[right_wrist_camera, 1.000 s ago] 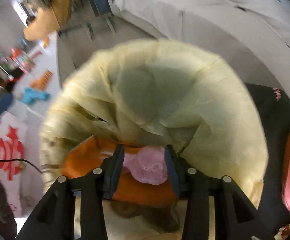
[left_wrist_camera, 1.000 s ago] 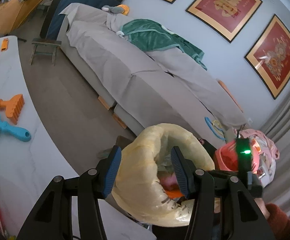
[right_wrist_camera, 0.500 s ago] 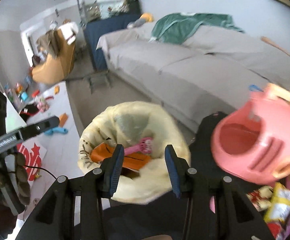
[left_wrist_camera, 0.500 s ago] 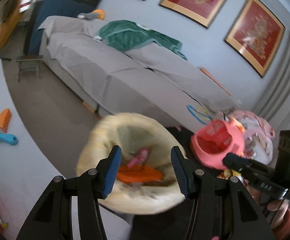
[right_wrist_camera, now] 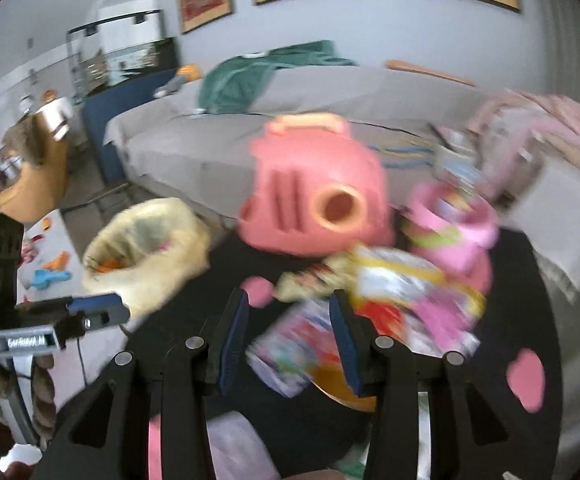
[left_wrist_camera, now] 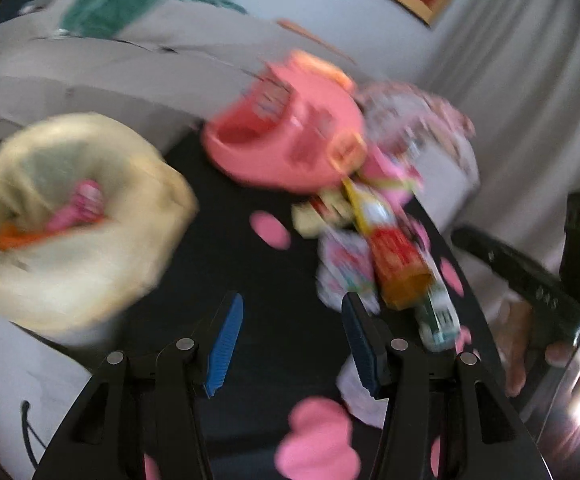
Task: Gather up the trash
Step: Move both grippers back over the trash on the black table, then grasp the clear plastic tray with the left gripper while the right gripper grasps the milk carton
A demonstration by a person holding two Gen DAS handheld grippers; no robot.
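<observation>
A person stands over a black cloth with pink spots [left_wrist_camera: 225, 240], a two-finger gripper in each hand. A second ago the right gripper [right_wrist_camera: 287, 330] was deep inside the yellow trash bag [left_wrist_camera: 101, 264], its blue pads closed on a pink wrapper [left_wrist_camera: 77, 210]. Now that wrapper lies loose in the bag, on top of an orange packet [left_wrist_camera: 13, 236], and the right gripper has pulled back with its jaws spread apart and nothing between them. It hovers over a heap of snack wrappers [right_wrist_camera: 390, 300], with a pale, colourfully printed packet [right_wrist_camera: 294, 350] just beyond its fingertips.

The left gripper [left_wrist_camera: 290, 344] has swung away from the bag's rim as well. Its jaws are also wide apart and empty, above the cloth, close to a red and yellow snack bag [left_wrist_camera: 394, 256].

The trash bag sits open at the left edge of the cloth, beside a pink toy basket [left_wrist_camera: 290, 136], with a grey sofa [right_wrist_camera: 290, 120] behind. Both views are blurred by motion.

One piece looks delivered; the heap still waits, so another pickup seems next.
</observation>
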